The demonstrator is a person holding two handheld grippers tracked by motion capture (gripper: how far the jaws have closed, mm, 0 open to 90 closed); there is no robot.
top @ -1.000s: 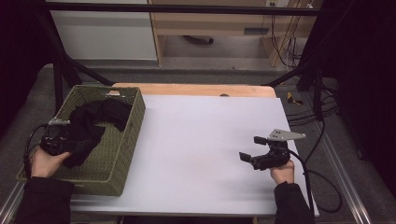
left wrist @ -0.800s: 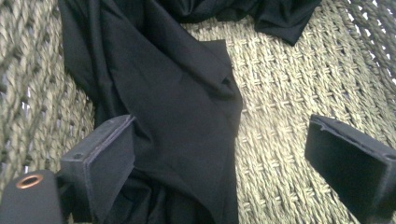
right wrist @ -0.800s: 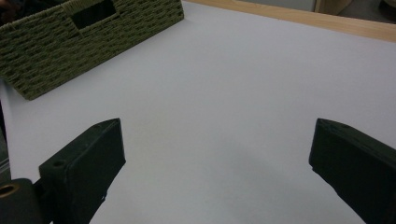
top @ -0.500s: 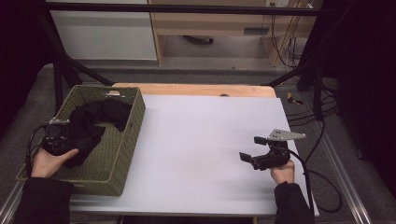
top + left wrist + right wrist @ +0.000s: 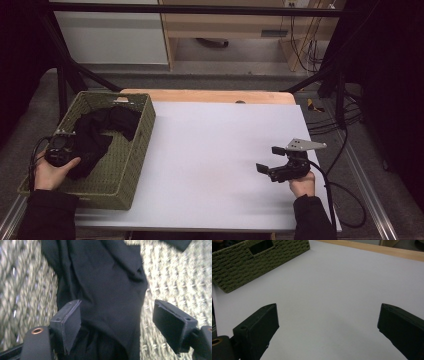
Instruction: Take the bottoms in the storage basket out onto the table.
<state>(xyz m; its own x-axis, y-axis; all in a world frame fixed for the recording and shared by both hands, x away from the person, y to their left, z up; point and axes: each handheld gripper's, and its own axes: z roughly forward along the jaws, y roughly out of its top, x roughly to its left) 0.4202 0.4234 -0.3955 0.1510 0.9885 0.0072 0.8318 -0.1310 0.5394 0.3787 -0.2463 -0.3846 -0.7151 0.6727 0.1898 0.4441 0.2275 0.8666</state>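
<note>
From above, the left claw dips into the green basket at the bench's left edge, over the black cloth. Left gripper view: jaws just closing, cloth between them, not yet pinched. Right gripper view: right claw gapes over bare bench.

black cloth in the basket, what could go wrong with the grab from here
The left gripper has been closing on the black cloth, but one pad looks clear of it, so it may pinch just a thin fold that slips out. The cloth is bunched, so lifting could drag the woven basket. The right gripper sits apart and can't steady it.
</note>
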